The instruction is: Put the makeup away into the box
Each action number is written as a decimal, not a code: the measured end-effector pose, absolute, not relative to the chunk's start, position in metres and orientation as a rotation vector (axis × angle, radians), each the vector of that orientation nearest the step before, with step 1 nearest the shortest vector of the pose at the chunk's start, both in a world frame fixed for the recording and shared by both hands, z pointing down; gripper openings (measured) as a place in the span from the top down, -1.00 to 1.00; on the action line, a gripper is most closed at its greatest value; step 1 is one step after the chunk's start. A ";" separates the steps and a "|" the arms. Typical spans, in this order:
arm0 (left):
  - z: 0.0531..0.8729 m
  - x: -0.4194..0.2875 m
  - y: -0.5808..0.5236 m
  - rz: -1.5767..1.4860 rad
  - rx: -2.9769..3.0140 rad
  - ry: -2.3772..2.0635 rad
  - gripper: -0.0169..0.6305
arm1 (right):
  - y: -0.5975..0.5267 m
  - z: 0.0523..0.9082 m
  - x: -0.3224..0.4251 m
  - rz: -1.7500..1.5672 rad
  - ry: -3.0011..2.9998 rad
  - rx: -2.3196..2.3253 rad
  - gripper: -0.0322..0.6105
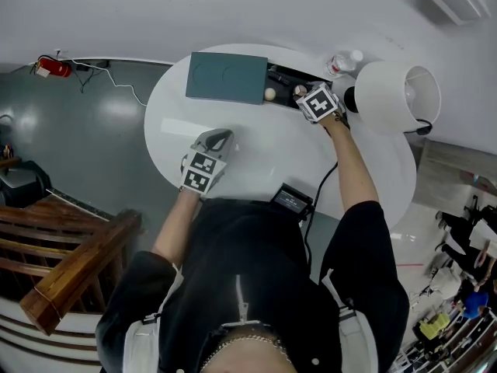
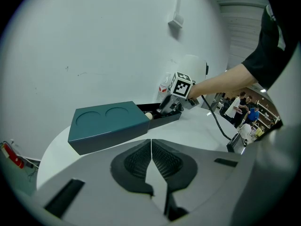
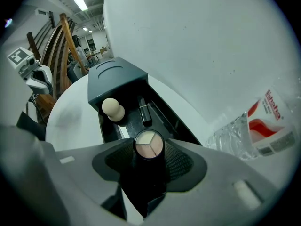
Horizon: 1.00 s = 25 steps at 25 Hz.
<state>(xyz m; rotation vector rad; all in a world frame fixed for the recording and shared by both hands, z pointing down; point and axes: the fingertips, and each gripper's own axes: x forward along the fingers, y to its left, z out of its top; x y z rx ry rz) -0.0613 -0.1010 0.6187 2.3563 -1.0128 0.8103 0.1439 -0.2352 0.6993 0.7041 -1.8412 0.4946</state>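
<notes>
A dark teal box [image 1: 227, 77] lies at the far side of the round white table [image 1: 256, 162], its black drawer [image 1: 286, 81] pulled out to the right. In the right gripper view the drawer [image 3: 162, 117] holds a beige sponge [image 3: 113, 109] and a dark lipstick [image 3: 143, 111]. My right gripper [image 3: 149, 160] hangs over the drawer, shut on a round black compact [image 3: 149, 144] with three pale shades. My left gripper [image 1: 219, 139] rests on the table nearer me, shut and empty; in its own view [image 2: 151, 160] the box [image 2: 110, 125] lies ahead.
A white lamp [image 1: 394, 96] stands at the table's right, a clear water bottle [image 1: 342, 62] behind it. A black device [image 1: 293, 200] with a cable sits at the near edge. Wooden stair rails [image 1: 70, 255] rise at the left.
</notes>
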 end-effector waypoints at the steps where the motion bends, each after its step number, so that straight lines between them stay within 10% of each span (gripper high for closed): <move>1: 0.620 -0.062 -0.101 0.811 2.354 -1.013 0.91 | -0.235 0.702 0.143 0.502 -1.841 0.699 0.26; 17: 0.614 -0.065 -0.107 0.814 2.402 -0.981 0.91 | -0.236 0.679 0.140 0.491 -1.925 0.865 0.25; 25: 0.591 -0.051 -0.106 0.775 2.506 -0.928 0.91 | -0.205 0.606 0.156 0.427 -2.097 1.131 0.89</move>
